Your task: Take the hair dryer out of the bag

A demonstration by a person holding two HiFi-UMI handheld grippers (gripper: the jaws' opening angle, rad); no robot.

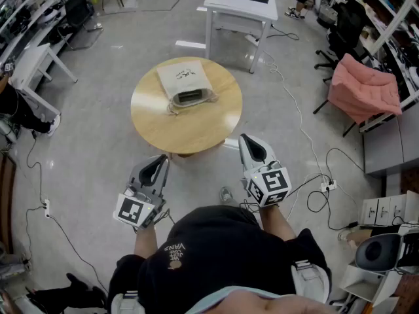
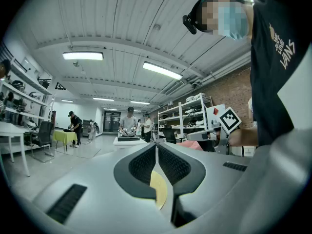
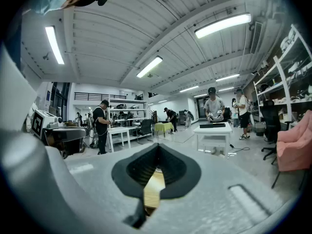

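Note:
A cream drawstring bag (image 1: 185, 80) lies on the round wooden table (image 1: 157, 120), its mouth toward me with a dark hair dryer (image 1: 191, 97) showing in the opening. My left gripper (image 1: 159, 160) hovers short of the table's near edge, left of centre, shut with nothing in it. My right gripper (image 1: 251, 140) hangs at the table's near right edge, also shut and empty. In the left gripper view the jaws (image 2: 157, 147) meet at the tips; in the right gripper view the jaws (image 3: 156, 147) meet too, with a sliver of tabletop behind them. Both grippers are well apart from the bag.
A white table (image 1: 240, 8) stands behind the round one. A pink chair (image 1: 363, 87) is at the right, desks and shelves along the left wall. Cables (image 1: 308, 149) trail over the grey floor. Several people stand far back in the room.

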